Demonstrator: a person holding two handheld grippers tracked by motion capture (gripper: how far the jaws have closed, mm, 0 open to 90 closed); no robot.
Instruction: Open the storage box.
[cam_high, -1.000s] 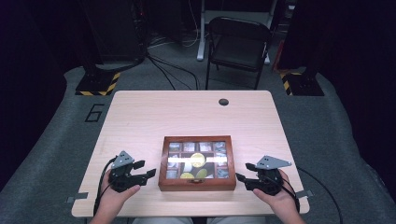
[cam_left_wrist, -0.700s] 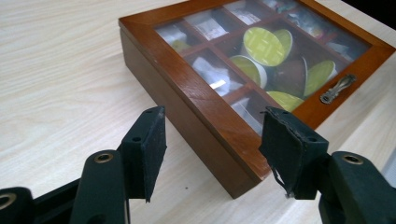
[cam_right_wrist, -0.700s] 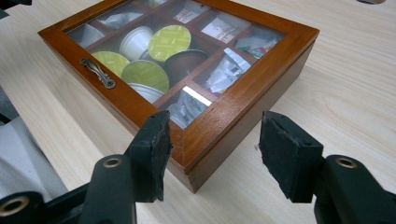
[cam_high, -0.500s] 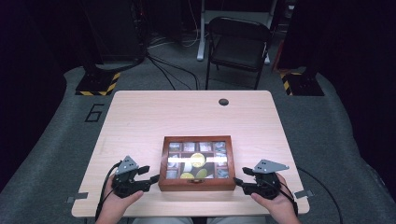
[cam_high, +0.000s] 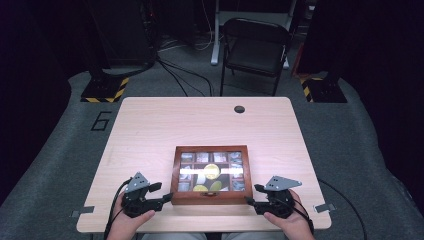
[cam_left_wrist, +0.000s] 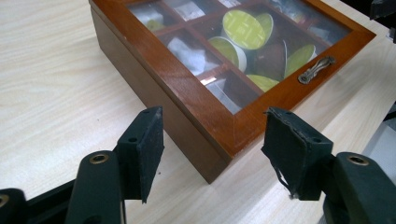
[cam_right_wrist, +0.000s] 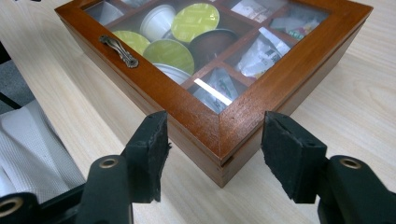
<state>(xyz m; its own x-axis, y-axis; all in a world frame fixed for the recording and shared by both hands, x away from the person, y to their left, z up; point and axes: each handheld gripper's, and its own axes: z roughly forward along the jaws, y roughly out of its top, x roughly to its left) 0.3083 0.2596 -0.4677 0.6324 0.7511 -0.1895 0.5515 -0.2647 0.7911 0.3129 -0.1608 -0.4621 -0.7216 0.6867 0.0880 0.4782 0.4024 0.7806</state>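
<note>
Flanking a closed wooden box (cam_high: 210, 197), the left hand-held gripper (cam_high: 161, 192) and the right hand-held gripper (cam_high: 252, 194) sit low on the tabletop (cam_high: 200, 125), one at each near corner. The box lies near the front edge of the tabletop, between the two hands, its glass lid down and its metal handle (cam_left_wrist: 316, 69) on the near side. Through the panes, green-topped capsules (cam_right_wrist: 194, 21) and paper sachets (cam_right_wrist: 261, 49) can be seen in the compartments.

Compared with a second ago, both grippers have drawn in from beside the box towards its corners, the right more visibly than the left. The jaws of each have just been opening again after a brief narrowing. In the left gripper view the near-left corner of the box stands between the black pads (cam_left_wrist: 147, 149) with clear gaps on both sides; the right gripper view shows the same at the near-right corner. Both grippers are thus released, gripping nothing.

The box itself has not shifted. Judged from this, the work is at the approach stage: each pair of jaws is lined up on a corner, probably for steadying the box or raising its lid, and no contact has yet been made.
</note>
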